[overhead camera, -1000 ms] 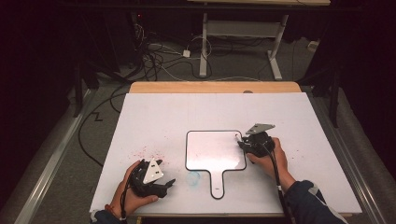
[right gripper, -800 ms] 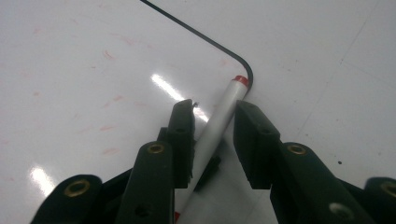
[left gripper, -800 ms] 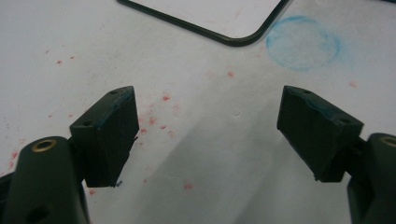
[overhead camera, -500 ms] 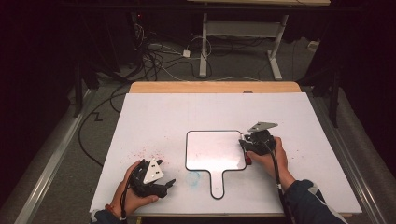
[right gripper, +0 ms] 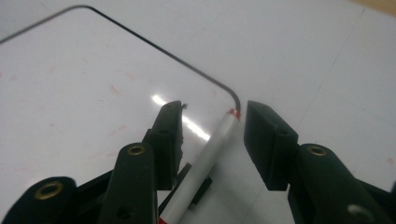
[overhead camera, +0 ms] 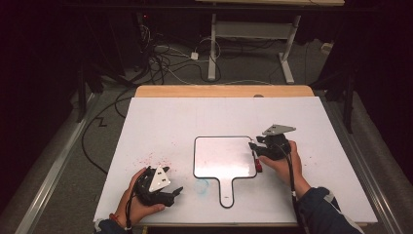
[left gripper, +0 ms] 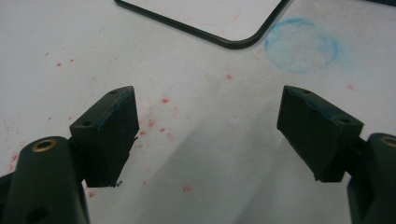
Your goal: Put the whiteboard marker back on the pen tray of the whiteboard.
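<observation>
- The work in hand centres on a red-tipped marker (right gripper: 205, 158) and a small handled whiteboard (overhead camera: 224, 156) that lies flat near the middle of the white table (overhead camera: 160, 122), its handle pointing toward the person's edge.
- The marker lies along the whiteboard's right edge, its red tip at the board's far right corner as the right gripper view shows it; in the high view it is a short red-and-white stick (overhead camera: 256, 162) just by the black rim.
- The right gripper (right gripper: 210, 126) straddles the marker. Its jaws have just been opening, and the pads now stand clear of the barrel on both sides, so I judge the pen as just set down and let go rather than about to be lifted.
- The left gripper (left gripper: 208, 126) rests near the table's near left corner with its jaws wide apart and nothing between them; only the table top, red specks and a faint blue smudge (left gripper: 301, 45) lie ahead of it.
- Next move, as I judge it: draw the right gripper straight back off the marker without knocking it, since a round barrel could roll off the board's rim.
- No brand, label or legible writing is visible on the marker, the whiteboard or the table; the board's surface looks blank apart from faint reddish traces.
</observation>
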Demonstrator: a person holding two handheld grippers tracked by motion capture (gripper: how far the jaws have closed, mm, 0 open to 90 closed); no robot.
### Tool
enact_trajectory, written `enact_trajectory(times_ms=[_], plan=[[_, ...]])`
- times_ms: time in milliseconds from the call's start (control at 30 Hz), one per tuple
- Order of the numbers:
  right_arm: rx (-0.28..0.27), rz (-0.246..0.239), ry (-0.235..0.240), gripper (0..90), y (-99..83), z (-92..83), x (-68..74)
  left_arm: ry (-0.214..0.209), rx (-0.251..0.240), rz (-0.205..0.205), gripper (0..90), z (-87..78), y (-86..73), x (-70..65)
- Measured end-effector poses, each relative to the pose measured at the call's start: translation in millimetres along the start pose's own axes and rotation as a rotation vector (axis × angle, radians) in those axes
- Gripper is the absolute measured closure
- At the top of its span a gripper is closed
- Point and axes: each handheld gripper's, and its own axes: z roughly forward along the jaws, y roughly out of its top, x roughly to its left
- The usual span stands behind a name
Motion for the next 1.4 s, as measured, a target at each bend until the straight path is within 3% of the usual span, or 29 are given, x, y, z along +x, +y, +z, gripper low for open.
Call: enact_trajectory(times_ms=[200, 367, 700, 967, 1167, 1300, 1400], plan=[[-0.103, -0.07, 0.023, 47.8, 4.8, -23.4, 0.8, 0.004, -0.002, -0.003, 20.0, -0.1, 0.2, 0.0], [-0.16, -0.124, 0.015, 40.7, 2.8, -46.2, 0.8, 0.009, -0.003, -0.009, 20.0, 0.1, 0.1, 0.8], [-0.239, -0.169, -0.022, 33.6, -16.4, -77.9, -2.2, 0.023, -0.011, -0.024, 20.0, 1.0, 1.9, 3.9], [-0.284, -0.165, -0.017, 30.4, -41.3, -93.7, -5.5, 0.036, -0.019, -0.033, 19.4, 2.1, 3.7, 5.5], [-0.25, -0.157, -0.031, 28.5, -65.6, -93.1, -5.9, 0.038, -0.015, -0.032, 19.4, 1.7, 2.9, 5.1], [-0.23, -0.125, -0.043, 27.8, -86.9, -91.2, -2.9, 0.038, -0.021, -0.024, 19.4, 0.8, 4.0, 2.5], [-0.215, -0.135, -0.037, 27.7, -92.5, -91.9, 1.0, 0.035, -0.008, -0.012, 19.4, 0.1, 1.8, 1.0]])
